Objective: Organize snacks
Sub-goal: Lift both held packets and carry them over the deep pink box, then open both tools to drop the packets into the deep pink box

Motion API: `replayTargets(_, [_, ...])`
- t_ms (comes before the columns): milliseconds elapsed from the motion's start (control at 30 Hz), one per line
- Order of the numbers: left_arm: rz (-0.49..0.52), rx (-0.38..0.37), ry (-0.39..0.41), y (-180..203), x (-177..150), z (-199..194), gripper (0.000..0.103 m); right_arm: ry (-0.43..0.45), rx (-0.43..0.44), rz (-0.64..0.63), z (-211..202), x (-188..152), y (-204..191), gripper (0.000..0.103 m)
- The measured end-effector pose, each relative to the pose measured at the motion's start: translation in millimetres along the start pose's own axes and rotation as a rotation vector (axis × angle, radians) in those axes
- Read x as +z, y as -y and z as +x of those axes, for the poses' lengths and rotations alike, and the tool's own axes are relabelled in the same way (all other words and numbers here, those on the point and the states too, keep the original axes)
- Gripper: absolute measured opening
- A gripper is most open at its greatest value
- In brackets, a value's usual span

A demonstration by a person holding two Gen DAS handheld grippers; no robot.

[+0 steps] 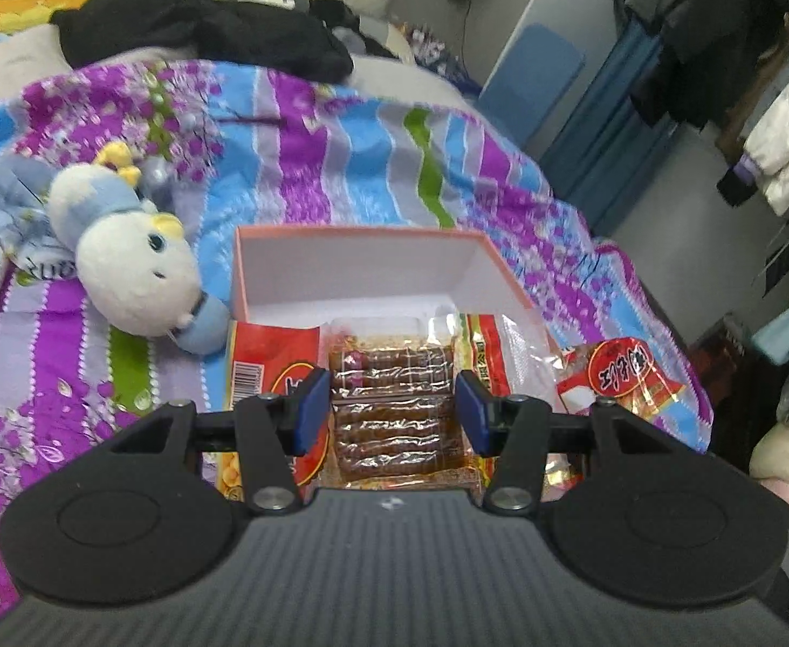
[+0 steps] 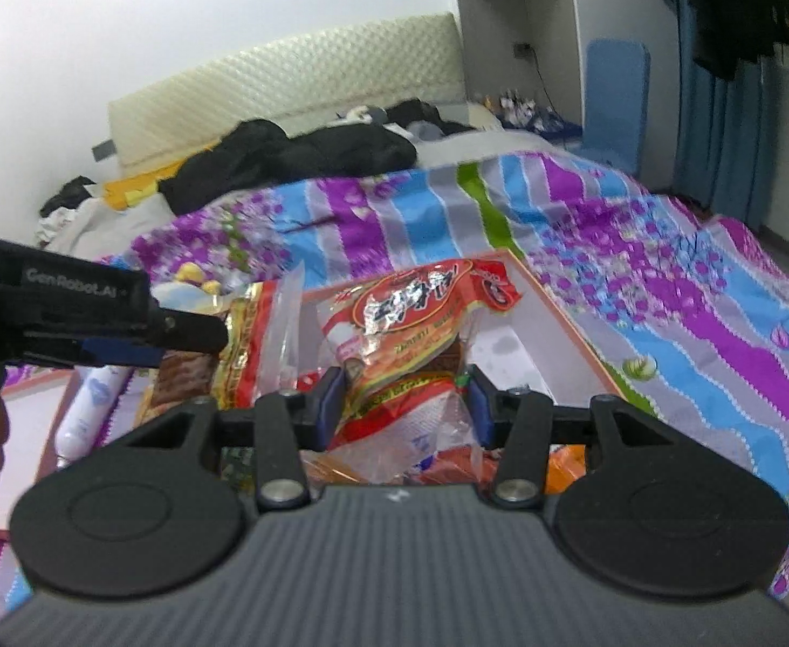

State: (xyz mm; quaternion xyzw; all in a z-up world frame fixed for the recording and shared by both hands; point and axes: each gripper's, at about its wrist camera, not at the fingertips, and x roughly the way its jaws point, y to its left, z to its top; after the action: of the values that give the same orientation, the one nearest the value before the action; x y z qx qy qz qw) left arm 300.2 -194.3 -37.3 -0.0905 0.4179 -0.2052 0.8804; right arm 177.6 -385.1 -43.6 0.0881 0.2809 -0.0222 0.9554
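1. Bedroom; bed covered by a striped floral quilt (image 1: 340, 151), with an open pink box (image 1: 351, 234) at frame centre.
2. Left gripper (image 1: 392, 410) clamped on a clear pack of brown sticks (image 1: 389, 366), low centre, just before the box.
3. Probably light, with slippery film over a fairly stiff body: grip across the width, not the loose seal.
4. Right gripper (image 2: 406, 404) clenched on a red snack bag (image 2: 421, 312), centre of the right view, over the box.
5. Likely soft and crushable: hold by the gathered film, with light pressure.
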Motion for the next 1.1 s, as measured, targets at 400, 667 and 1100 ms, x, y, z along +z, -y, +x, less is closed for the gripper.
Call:
replayTargets(400, [0.04, 0.029, -0.128, -6.4, -2.5, 77.8, 0.057, -0.138, -0.018, 0.039, 54.1, -30.9, 23.9, 0.05])
replayTargets(667, [0.044, 0.04, -0.137, -13.4, -4.5, 87.7, 0.073, -0.194, -0.032, 0.064, 70.4, -39.5, 29.2, 0.051])
replayTargets(1100, [0.083, 0.049, 0.021, 9.4, 3.6, -11.9, 0.074, -0.037, -0.022, 0.069, 4.3, -2.0, 16.0, 0.06])
